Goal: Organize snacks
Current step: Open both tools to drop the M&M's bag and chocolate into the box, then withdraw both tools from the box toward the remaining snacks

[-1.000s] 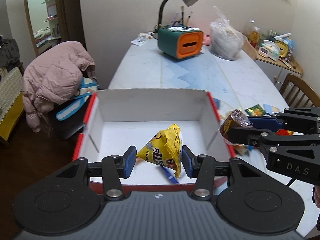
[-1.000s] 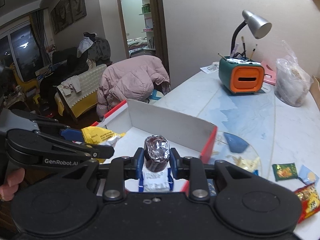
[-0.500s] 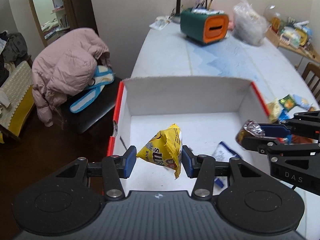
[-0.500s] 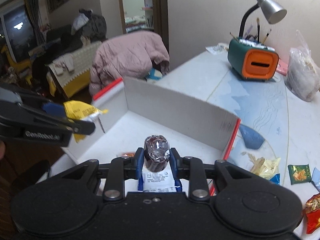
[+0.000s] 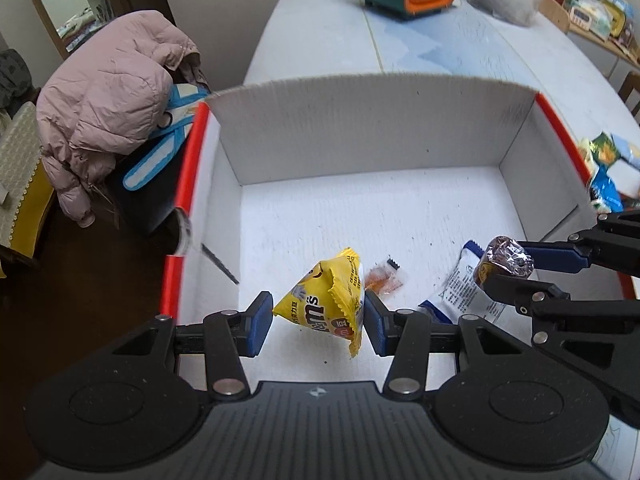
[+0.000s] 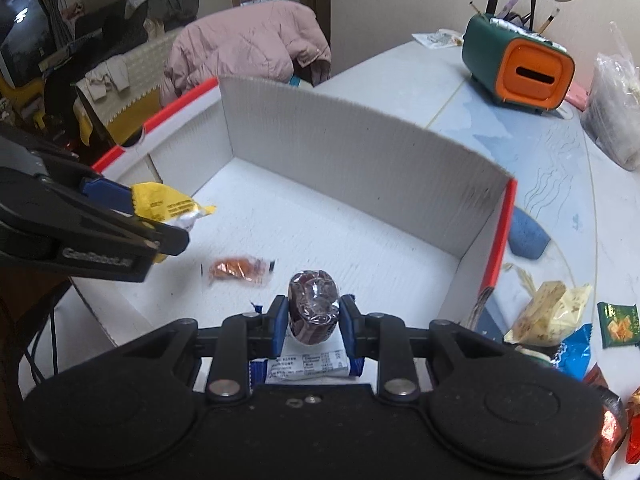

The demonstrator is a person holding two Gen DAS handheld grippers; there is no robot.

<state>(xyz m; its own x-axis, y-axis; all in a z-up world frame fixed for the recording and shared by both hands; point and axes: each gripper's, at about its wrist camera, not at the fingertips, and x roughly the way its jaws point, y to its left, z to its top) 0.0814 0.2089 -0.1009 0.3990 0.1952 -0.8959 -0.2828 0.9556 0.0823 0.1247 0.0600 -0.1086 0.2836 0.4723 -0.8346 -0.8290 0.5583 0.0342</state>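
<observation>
My left gripper (image 5: 318, 318) is shut on a yellow M&M's packet (image 5: 326, 304) and holds it over the near left part of the white cardboard box (image 5: 360, 128). My right gripper (image 6: 313, 320) is shut on a dark foil-wrapped snack (image 6: 314, 306) over the box's near right part; it also shows in the left wrist view (image 5: 506, 266). On the box floor lie a small orange wrapped candy (image 6: 238, 268) and a blue and white packet (image 5: 460, 288). The left gripper with its packet (image 6: 168, 208) shows at the left of the right wrist view.
Several loose snack packets (image 6: 548, 316) lie on the table right of the box. A green and orange pen holder (image 6: 516, 70) and a plastic bag (image 6: 616, 112) stand at the far end. A chair with a pink jacket (image 5: 108, 108) stands left of the table.
Both grippers have moved forward and down over the box, still holding their snacks. The box floor with the orange candy and blue-white packet has come into fuller view.
</observation>
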